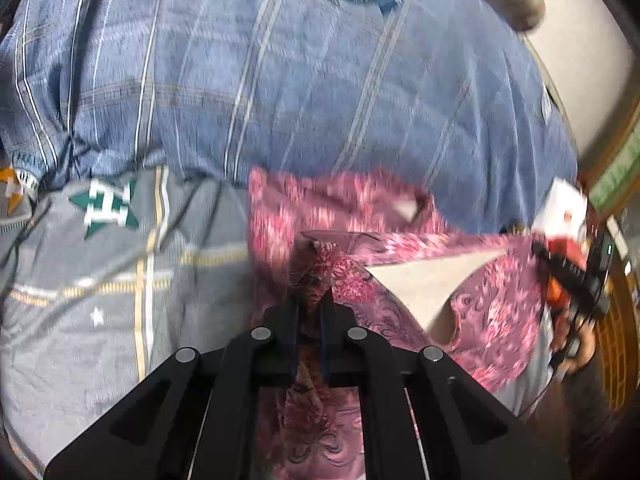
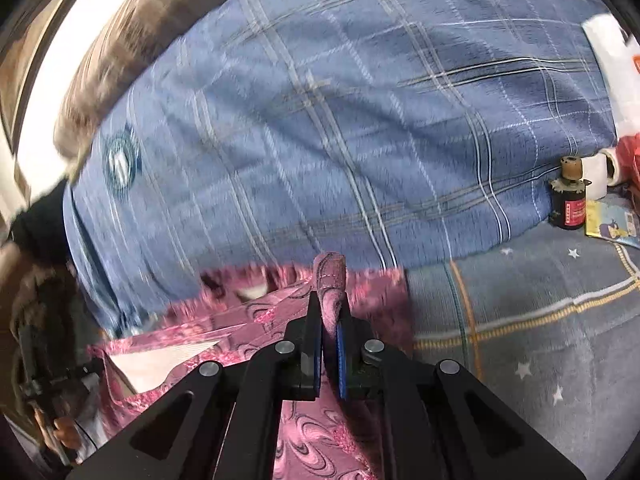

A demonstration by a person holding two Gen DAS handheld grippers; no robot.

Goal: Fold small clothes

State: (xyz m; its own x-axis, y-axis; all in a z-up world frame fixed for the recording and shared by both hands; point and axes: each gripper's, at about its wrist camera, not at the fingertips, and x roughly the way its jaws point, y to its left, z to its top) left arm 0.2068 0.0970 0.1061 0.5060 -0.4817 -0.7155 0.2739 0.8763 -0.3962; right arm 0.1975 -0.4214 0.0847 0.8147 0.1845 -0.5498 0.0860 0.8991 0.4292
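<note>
A small pink patterned garment (image 1: 360,216) is held up between both grippers above a bed. My left gripper (image 1: 312,300) is shut on a bunched edge of the garment, which sticks out past the fingertips. My right gripper (image 2: 330,312) is shut on another bunched edge of the same garment (image 2: 248,320). The cloth hangs slack between them, with a pale inner lining (image 1: 424,284) showing through an opening. The other hand-held gripper (image 1: 568,280) shows at the right of the left wrist view. Both views are motion-blurred.
A blue plaid quilt (image 1: 300,80) is piled behind on a grey star-patterned sheet (image 2: 520,320). A small dark bottle (image 2: 568,200), a paper roll (image 2: 600,176), a white bag (image 2: 616,68) and a booklet (image 2: 612,220) lie at the right. A brown headboard (image 2: 120,60) lies beyond.
</note>
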